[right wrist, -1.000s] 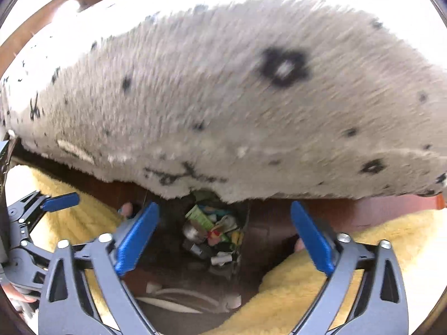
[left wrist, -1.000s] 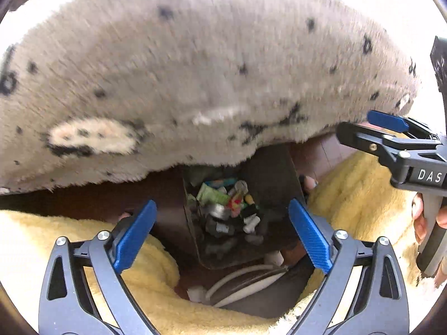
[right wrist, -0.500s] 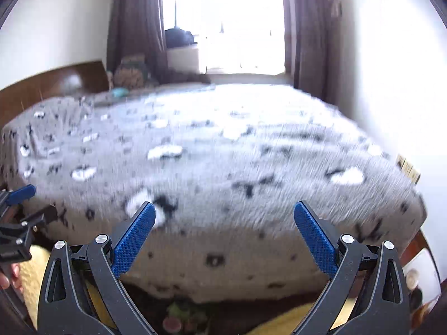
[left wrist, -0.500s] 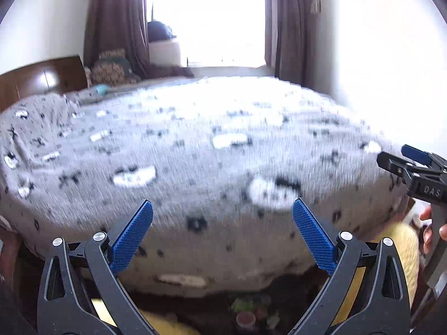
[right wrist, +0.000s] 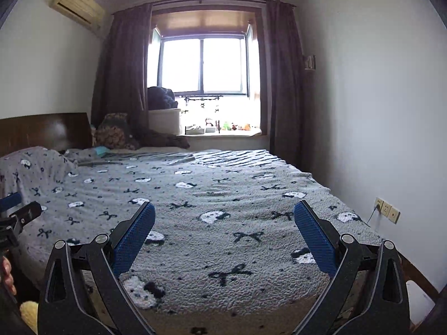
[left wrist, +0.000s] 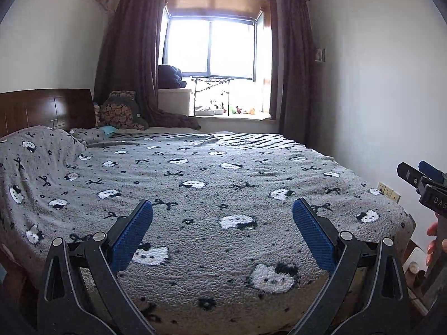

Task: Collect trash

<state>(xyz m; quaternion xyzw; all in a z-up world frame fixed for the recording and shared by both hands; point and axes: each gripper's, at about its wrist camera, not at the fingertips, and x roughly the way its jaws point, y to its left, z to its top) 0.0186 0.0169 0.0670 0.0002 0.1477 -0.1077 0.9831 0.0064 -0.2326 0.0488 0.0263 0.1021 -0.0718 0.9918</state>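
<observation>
The left hand-held gripper (left wrist: 222, 234) is wide open with nothing in it. The right hand-held gripper (right wrist: 224, 236) is wide open and empty too. Only the right view shows the white box (right wrist: 76, 7) high on the wall and a bit of yellow cloth (right wrist: 28, 311) low down. No trash shows in either view. A big bed (left wrist: 212, 195) with a gray blanket (right wrist: 223, 223) fills the room. The window (left wrist: 212, 44) is bright between dark curtains (left wrist: 131, 55).
</observation>
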